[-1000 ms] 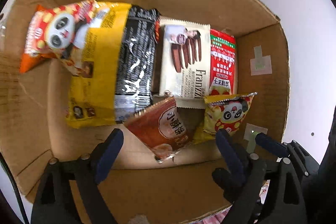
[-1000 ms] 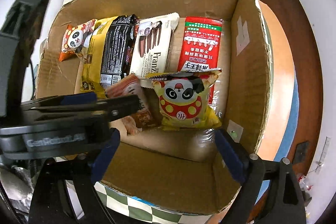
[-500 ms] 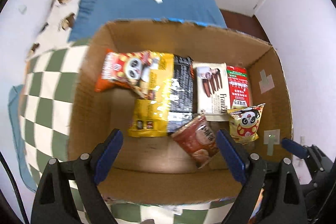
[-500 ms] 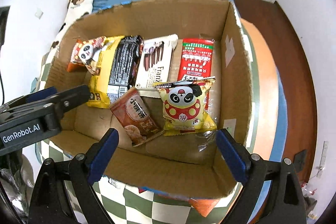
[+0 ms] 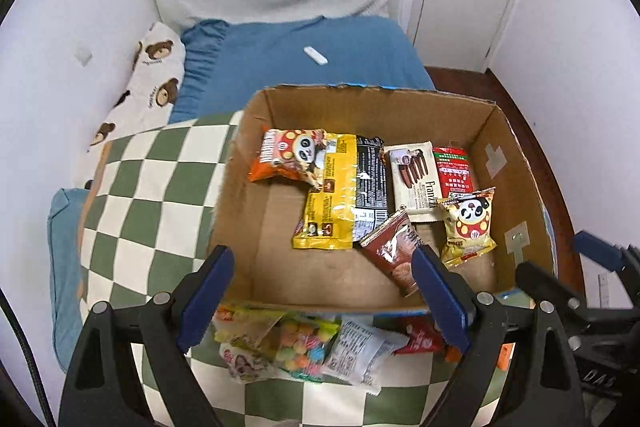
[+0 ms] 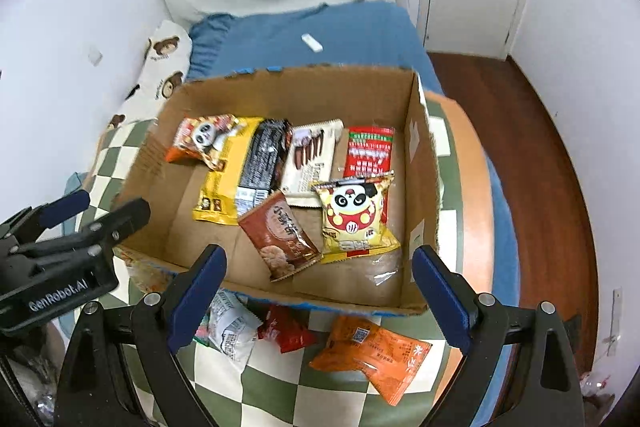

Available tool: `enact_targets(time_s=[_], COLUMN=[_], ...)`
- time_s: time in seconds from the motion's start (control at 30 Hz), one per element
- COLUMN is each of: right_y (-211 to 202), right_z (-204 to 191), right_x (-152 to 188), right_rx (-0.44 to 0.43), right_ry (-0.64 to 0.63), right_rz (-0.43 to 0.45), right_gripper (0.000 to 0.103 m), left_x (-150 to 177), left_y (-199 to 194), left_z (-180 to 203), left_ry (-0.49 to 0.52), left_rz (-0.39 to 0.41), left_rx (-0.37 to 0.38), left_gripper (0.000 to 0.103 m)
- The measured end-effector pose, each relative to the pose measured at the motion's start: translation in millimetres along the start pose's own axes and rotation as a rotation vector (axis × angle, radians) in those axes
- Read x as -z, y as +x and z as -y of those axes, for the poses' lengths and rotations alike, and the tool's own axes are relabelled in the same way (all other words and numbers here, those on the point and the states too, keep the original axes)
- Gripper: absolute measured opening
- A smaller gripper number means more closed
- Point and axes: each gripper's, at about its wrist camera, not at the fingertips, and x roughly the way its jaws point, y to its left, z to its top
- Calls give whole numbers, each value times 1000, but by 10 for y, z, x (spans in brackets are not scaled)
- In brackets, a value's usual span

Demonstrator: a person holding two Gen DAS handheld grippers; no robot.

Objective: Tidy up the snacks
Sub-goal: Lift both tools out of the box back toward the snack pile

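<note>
- Both grippers hang above the near edge of the cardboard box (image 5: 496, 131), tilted steeply down, with nothing between their jaws.
- The left gripper (image 5: 322, 297) has its blue pads spread wide and empty; the right gripper (image 6: 318, 291) is spread just as wide, also empty.
- Six packets lie in the box: a row along the back and two in front, the brown packet (image 6: 278, 241) and the yellow panda packet (image 6: 354, 217).
- More snacks wait on the checked blanket (image 5: 156, 183) just in front of the box: a candy bag (image 5: 296, 345), a white packet (image 6: 230, 331), a small red packet (image 6: 286, 333) and an orange packet (image 6: 372, 353).
- The next pick, I'd judge, is one of these loose ones; the orange packet sits nearest the right gripper.
- To do it well, come down over the packet's middle, pinch across its narrow width, and lift clear of the box wall before setting it on the bare floor at the box's left.
</note>
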Motion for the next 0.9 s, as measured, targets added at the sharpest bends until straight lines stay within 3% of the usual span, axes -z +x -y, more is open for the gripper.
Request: enact_targets(time_s=[0.13, 0.23, 0.37, 0.47, 0.57, 0.63, 0.67, 0.8, 0.9], right_y=[-224, -286, 61, 530, 1023, 1226, 1276, 1458, 1497], right_z=[-83, -173, -290, -326, -341, -359, -390, -583, -622], right_x=[79, 287, 882, 1388, 1848, 2010, 2055, 2174, 2208], right_rx=[-42, -75, -105, -106, -68, -5, 19, 176, 213], right_ry=[-18, -46, -64, -32, 2, 3, -9, -65, -69], right_rz=[46, 32, -109, -252, -344, -343, -318, -298, -304], right_gripper=[96, 96, 96, 96, 96, 97, 103, 103, 103], left_x=[177, 442, 953, 1388, 1738, 1862, 1897, 1852, 1708], left_y=[-198, -221, -5, 339, 605, 694, 714, 705, 718], left_z=[-122, -217, -353, -512, -708, -794, -831, -990, -1093], left_ry=[-23, -36, -44, -64, -104, -104, -102, -103, -111], left_rz=[28, 9, -87, -214, -310, -325, -328, -310, -287], left_rx=[2, -14, -66, -117, -143, -162, -165, -161, -146], left_gripper=[91, 91, 91, 91, 91, 91, 91, 91, 91])
